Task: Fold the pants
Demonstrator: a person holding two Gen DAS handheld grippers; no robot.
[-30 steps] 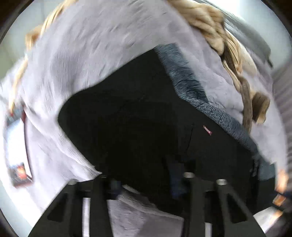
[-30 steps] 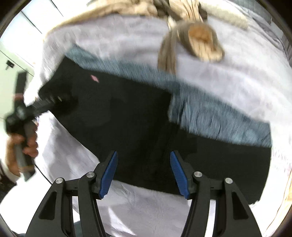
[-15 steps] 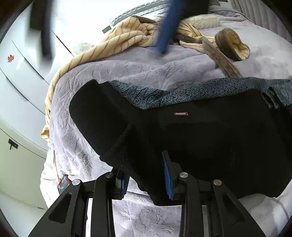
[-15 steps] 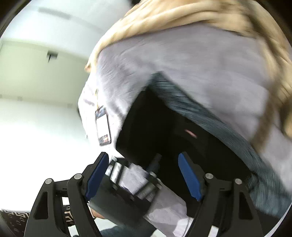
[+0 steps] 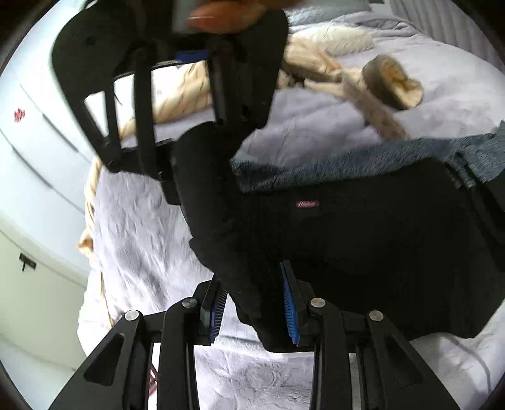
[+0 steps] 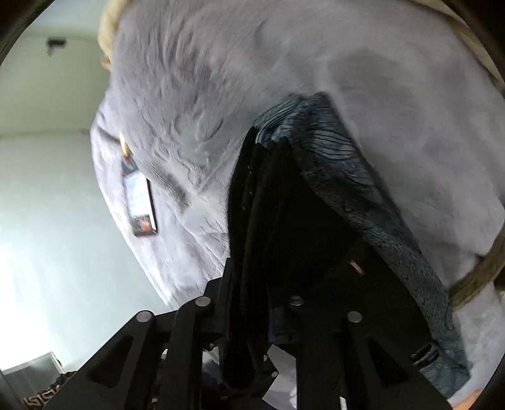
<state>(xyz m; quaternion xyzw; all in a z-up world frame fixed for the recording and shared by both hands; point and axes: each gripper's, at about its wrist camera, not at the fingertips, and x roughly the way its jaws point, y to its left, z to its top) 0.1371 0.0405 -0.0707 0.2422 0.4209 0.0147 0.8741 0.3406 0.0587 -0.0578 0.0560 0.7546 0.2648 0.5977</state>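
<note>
The black fleecy pants point(image 5: 363, 252) are seen spread across the lower right of the left wrist view, lying on a pale lilac crinkled bedspread point(image 5: 142, 239), with a small reddish label point(image 5: 306, 204) near the middle. Only this view shows the right gripper point(image 5: 170, 186) from outside (big black frame, upper left), reaching down to the pants' far edge, with a hand point(image 5: 227, 17) blurred at the top. A cream striped knitted blanket point(image 5: 186, 94) and a tan rolled fabric piece point(image 5: 391, 82) are seen only here too.

The left gripper point(image 5: 254, 310) is clamped narrow on a bunched fold of the pants at bottom centre, blue ribbed pads point(image 5: 288, 302) pressed into the cloth.

In the right wrist view, the pants point(image 6: 284, 239) are seen edge-on between the closing fingers at bottom centre, cloth pinched there, blue-grey speckled lining point(image 6: 356, 202) running diagonally right. A dark-framed card point(image 6: 140, 202) on the bedspread, middle left, is shown only here.

Half a second back, the right jaws were wide and nothing was held; now cloth is gripped.
</note>
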